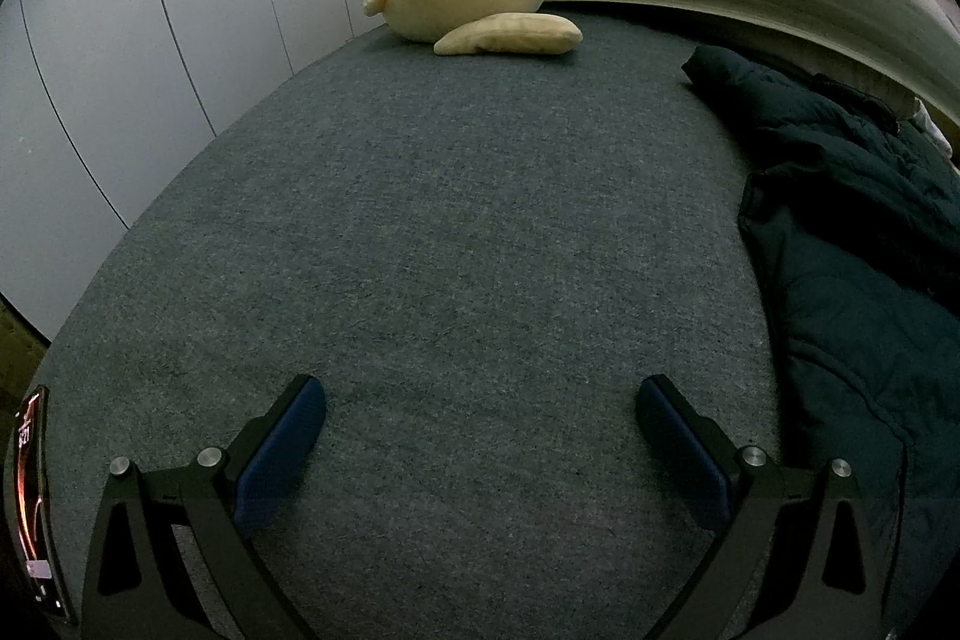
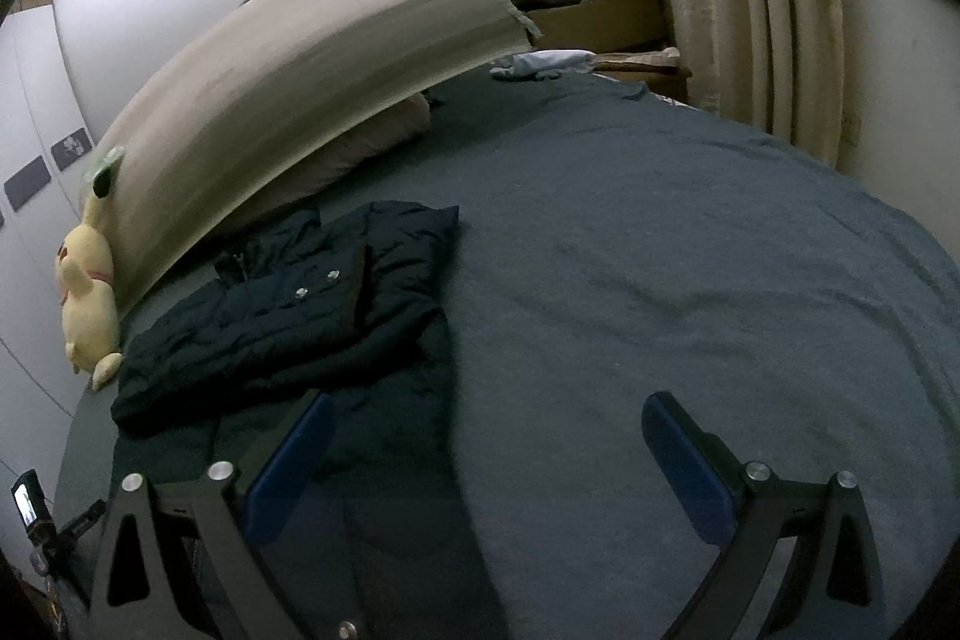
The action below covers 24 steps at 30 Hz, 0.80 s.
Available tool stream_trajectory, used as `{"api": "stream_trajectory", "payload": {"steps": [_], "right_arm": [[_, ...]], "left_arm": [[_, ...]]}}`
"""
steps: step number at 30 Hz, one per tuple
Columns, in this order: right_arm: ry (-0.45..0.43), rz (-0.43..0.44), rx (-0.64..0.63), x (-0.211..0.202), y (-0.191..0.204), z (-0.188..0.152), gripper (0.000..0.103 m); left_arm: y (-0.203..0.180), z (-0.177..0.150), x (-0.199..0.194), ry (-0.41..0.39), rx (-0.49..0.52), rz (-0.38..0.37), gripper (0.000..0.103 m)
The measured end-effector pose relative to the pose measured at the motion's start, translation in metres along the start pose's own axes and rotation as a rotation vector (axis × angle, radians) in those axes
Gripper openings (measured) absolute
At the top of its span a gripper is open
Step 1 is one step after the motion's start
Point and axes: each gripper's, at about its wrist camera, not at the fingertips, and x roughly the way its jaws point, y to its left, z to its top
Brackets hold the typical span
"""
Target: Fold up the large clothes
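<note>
We judge the fold partly done: the dark jacket [image 2: 288, 316] lies near the plush toy [image 2: 87, 298] on the bed [image 2: 660, 250], its upper part doubled over, while left gripper [image 1: 480, 430] and right gripper [image 2: 486, 448] hover spread apart, holding nothing.

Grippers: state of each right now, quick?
Left gripper: open, holding nothing, over the bare bed.
Right gripper: open, holding nothing; the jacket lies by its left finger.
</note>
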Motion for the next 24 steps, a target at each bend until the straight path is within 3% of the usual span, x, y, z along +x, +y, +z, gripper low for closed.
{"api": "stream_trajectory", "payload": {"steps": [17,21,24], "right_arm": [[0.021,0.061,0.013,-0.017,-0.007,-0.006,0.103],[0.083,0.137,0.046,-0.02,-0.017,-0.009,0.103],[0.12,0.164,0.067,-0.02,-0.026,-0.015,0.103]], "left_arm": [[0.0,0.005,0.002,0.017,0.003,0.003,0.103],[0.001,0.006,-0.025,-0.001,-0.045,-0.089,0.103],[-0.008,0.0,-0.078,-0.085,-0.046,-0.23,0.103]]}}
